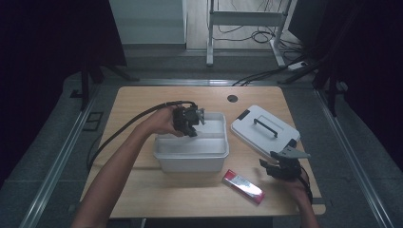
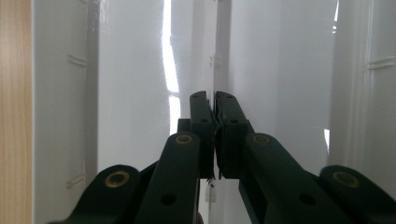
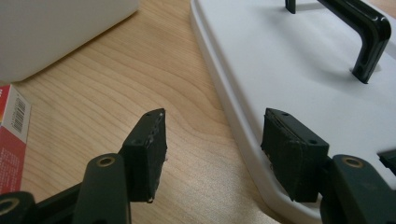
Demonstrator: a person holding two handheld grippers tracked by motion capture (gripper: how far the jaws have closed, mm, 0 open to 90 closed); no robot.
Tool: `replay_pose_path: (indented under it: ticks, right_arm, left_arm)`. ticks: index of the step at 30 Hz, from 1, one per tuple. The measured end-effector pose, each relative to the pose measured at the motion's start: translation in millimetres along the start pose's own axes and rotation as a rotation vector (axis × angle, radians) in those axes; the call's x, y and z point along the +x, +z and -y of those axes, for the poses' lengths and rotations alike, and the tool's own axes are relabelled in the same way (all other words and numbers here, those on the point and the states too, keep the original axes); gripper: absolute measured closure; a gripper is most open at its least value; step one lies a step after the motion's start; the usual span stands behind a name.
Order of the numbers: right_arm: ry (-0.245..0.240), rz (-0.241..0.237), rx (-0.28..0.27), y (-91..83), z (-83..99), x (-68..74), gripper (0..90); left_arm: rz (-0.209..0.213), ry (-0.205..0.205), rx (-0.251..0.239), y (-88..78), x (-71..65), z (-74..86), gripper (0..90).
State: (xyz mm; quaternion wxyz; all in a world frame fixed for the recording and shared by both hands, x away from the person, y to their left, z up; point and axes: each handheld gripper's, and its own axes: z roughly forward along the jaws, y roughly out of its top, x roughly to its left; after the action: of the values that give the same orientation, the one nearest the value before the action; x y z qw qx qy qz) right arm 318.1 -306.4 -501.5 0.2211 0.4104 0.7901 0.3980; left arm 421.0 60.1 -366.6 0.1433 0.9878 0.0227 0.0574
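A white plastic bin [image 1: 192,154] stands open at the table's middle. My left gripper [image 1: 192,121] hangs over its back left part; in the left gripper view its jaws [image 2: 214,99] are pressed together, pointing down at the bin's white inside [image 2: 130,93], with nothing visible between them. The bin's white lid [image 1: 264,129] with a black handle [image 1: 265,127] lies flat to the right. My right gripper [image 1: 279,160] sits at the lid's near corner, open [image 3: 212,122], its jaws straddling the lid's edge [image 3: 233,116]. The handle [image 3: 362,25] lies beyond.
A red and white box [image 1: 243,186] lies flat near the front edge, between the bin and my right hand; its barcode end [image 3: 11,135] is left of the right jaws. Bare wooden table [image 1: 138,102] lies left of and behind the bin.
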Motion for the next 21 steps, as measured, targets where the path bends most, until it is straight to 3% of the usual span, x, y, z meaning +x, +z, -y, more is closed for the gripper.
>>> replay_pose_path:
  ticks: [12,21]
  right_arm:
    - [0.005,0.007,-0.008,-2.6,-0.3,-1.2,40.1]
    - [0.013,0.012,-0.018,-5.4,-0.8,-2.8,40.1]
  left_arm:
    - [-0.01,-0.009,-0.037,-10.8,1.0,2.9,89.6]
    - [-0.057,-0.017,-0.106,-43.5,0.6,3.0,89.7]
